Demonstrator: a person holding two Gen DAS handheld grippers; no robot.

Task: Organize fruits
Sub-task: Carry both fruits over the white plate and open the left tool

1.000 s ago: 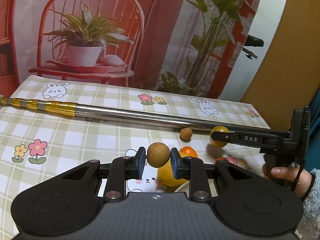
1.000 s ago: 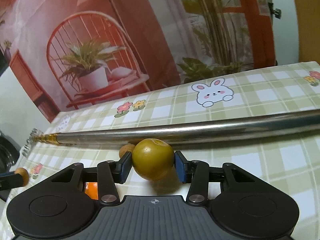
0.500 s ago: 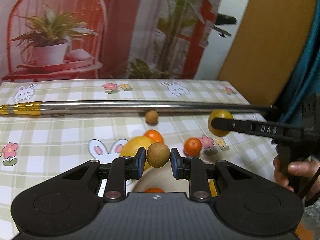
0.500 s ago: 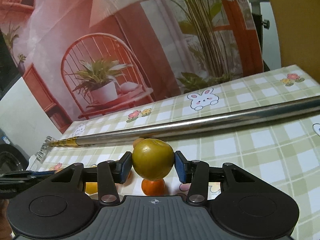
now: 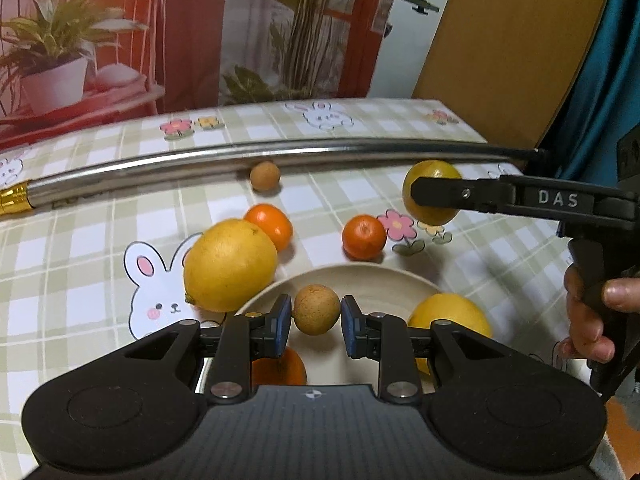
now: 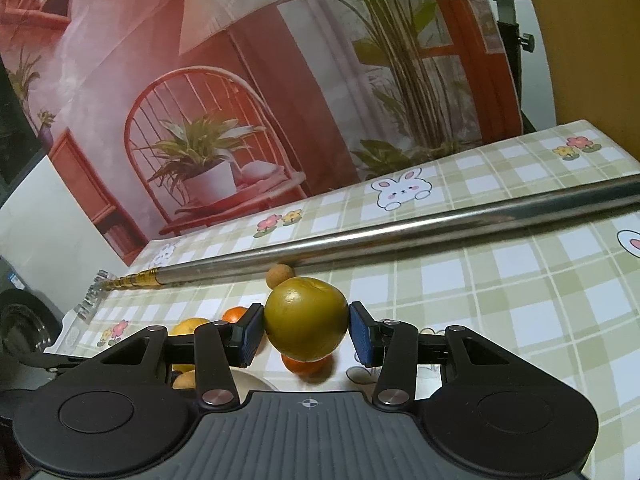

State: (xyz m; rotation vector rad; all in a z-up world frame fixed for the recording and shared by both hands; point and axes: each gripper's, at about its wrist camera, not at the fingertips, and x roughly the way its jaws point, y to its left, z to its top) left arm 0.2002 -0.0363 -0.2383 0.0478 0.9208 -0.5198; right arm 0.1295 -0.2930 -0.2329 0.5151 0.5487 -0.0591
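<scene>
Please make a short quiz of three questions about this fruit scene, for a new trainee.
1. True or false: the left gripper holds a longan above the bowl.
2. What does the right gripper hold? A) tangerine B) green fruit C) nothing
3. Fill in: the loose longan lies against the metal ____.

Key: 1 true; 2 B; 3 pole.
</scene>
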